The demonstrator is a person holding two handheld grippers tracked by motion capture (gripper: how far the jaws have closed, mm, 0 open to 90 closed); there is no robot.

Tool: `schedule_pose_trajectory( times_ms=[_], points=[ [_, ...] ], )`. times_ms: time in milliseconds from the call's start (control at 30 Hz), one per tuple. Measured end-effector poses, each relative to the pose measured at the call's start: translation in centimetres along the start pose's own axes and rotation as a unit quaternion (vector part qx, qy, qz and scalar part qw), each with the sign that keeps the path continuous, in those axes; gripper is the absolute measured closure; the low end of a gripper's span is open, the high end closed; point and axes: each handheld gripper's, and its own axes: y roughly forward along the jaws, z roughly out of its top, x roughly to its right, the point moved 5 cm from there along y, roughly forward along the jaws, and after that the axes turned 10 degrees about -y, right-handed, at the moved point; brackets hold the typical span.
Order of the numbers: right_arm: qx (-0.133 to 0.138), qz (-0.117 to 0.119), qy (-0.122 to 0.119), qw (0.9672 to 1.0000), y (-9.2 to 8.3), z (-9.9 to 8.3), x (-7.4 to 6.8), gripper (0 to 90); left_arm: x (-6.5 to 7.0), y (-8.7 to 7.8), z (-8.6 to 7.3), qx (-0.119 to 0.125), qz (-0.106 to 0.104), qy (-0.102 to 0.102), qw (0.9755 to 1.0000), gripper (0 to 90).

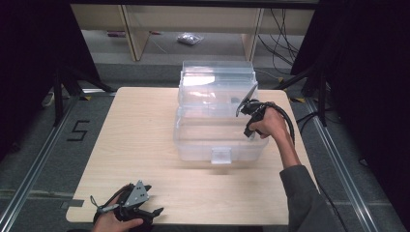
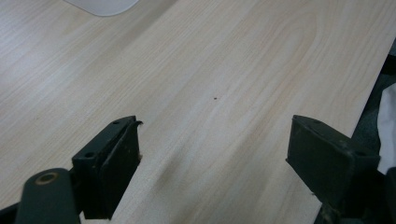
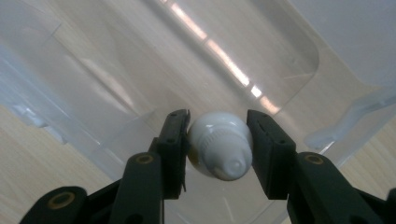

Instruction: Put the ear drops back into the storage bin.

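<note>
A small white bottle [image 3: 219, 144] with a ribbed cap sits between my right gripper's [image 3: 218, 116] jaws, cap end toward the camera, and both pads press on its sides. That gripper [image 1: 245, 108] hangs over the right part of a clear plastic box [image 1: 217, 145], just above its open top. The box's lid [image 1: 217, 77] stands upright at the back. My left gripper [image 1: 154, 212] rests near the table's front left edge. Its jaws [image 2: 215, 126] stand wide apart over bare wood with nothing between them.
The box stands at the middle of a light wooden table [image 1: 135, 130], its front latch [image 1: 221, 155] facing the person. A corner of the box [image 2: 102, 5] shows in the left gripper view. Black stands and cables flank the table.
</note>
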Motion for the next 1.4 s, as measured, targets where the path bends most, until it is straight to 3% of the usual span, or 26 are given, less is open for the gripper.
schedule_pose_trajectory(
  times_ms=[100, 133, 200, 267, 300, 333, 433, 467, 500, 533, 633, 667, 700, 800, 833, 933, 1033, 1067, 1233, 1300, 1400],
  points=[
    [-0.01, 0.004, 0.013, 0.9998, 0.5, -0.1, -0.1, 60.2, 0.2, 0.1, -0.1, -0.004, -0.002, -0.007, 1.0, 16.7],
    [-0.024, 0.003, 0.028, 0.9993, 0.6, -0.1, -0.2, 60.2, 0.1, 0.1, 0.0, -0.005, -0.004, 0.003, 1.0, 16.7],
    [-0.021, 0.0, 0.019, 0.9996, 1.0, -0.1, 0.1, 60.2, 0.1, 0.1, 0.0, -0.005, -0.003, 0.002, 1.0, 16.7],
    [-0.029, -0.001, 0.032, 0.9991, 1.0, -0.1, 0.0, 60.2, 0.2, 0.1, -0.1, -0.003, -0.003, -0.01, 0.9999, 16.7],
    [-0.022, 0.002, 0.016, 0.9996, 1.2, -0.2, 0.2, 60.2, 0.2, 0.1, -0.1, -0.003, -0.003, -0.01, 0.9999, 16.7],
    [-0.024, 0.006, 0.03, 0.9992, 1.3, -0.1, 0.0, 60.2, 0.2, 0.1, -0.1, -0.003, -0.003, -0.008, 1.0, 16.7],
    [-0.029, 0.012, 0.034, 0.9989, 1.7, -0.4, 0.0, 60.2, 0.1, 0.1, 0.0, -0.002, -0.005, 0.0, 1.0, 16.7],
    [-0.018, 0.005, 0.003, 0.9998, 2.1, -0.4, 0.4, 60.2, 0.1, 0.1, 0.0, -0.002, -0.004, 0.0, 1.0, 16.7],
    [-0.027, 0.013, 0.029, 0.9991, 2.1, -0.5, 0.0, 60.2, 0.1, 0.1, 0.0, -0.004, -0.003, 0.0, 1.0, 16.7],
    [-0.033, 0.011, 0.033, 0.9989, 2.1, -0.6, 0.0, 60.2, 0.2, 0.1, 0.0, -0.002, -0.006, -0.003, 1.0, 16.7],
    [-0.034, 0.014, 0.034, 0.9987, 2.5, -0.6, -0.1, 60.2, 0.1, 0.1, 0.0, -0.005, -0.003, 0.001, 1.0, 16.6],
    [-0.031, 0.013, 0.024, 0.9991, 2.6, -0.7, 0.0, 60.2, 0.1, 0.1, 0.0, -0.006, -0.004, 0.001, 1.0, 16.7],
    [-0.035, 0.016, 0.038, 0.9985, 2.6, -0.7, -0.2, 60.2, 0.1, 0.1, 0.0, -0.006, -0.003, 0.001, 1.0, 16.7],
    [-0.032, 0.014, 0.025, 0.9991, 3.1, -0.9, 0.2, 60.2, 0.1, 0.1, 0.0, -0.005, -0.003, 0.001, 1.0, 16.6],
    [-0.033, 0.02, 0.034, 0.9987, 3.1, -0.9, 0.0, 60.2, 0.1, 0.1, 0.0, -0.005, -0.004, 0.001, 1.0, 16.7],
    [-0.036, 0.019, 0.033, 0.9986, 3.4, -1.0, 0.0, 60.2, 0.1, 0.1, -0.1, -0.006, -0.004, 0.002, 1.0, 16.7],
    [-0.034, 0.019, 0.013, 0.9991, 3.8, -1.1, 0.3, 60.2, 0.1, 0.1, 0.0, -0.006, -0.004, 0.001, 1.0, 16.6],
    [-0.039, 0.021, 0.033, 0.9985, 3.6, -0.9, -0.1, 60.2, 0.1, 0.1, 0.0, -0.006, -0.004, 0.001, 1.0, 16.7],
    [-0.045, 0.025, 0.036, 0.998, 3.8, -0.8, -0.1, 60.2, 0.1, 0.1, 0.0, -0.006, -0.004, 0.002, 1.0, 16.7],
    [-0.047, 0.027, 0.036, 0.9979, 3.9, -0.9, -0.1, 60.1, 0.2, 0.1, -0.1, -0.003, -0.002, -0.009, 0.9999, 16.7],
    [-0.047, 0.025, 0.036, 0.9979, 4.0, -0.9, 0.0, 60.1, 0.1, 0.1, 0.0, -0.006, -0.004, 0.003, 1.0, 16.6]
  ],
)
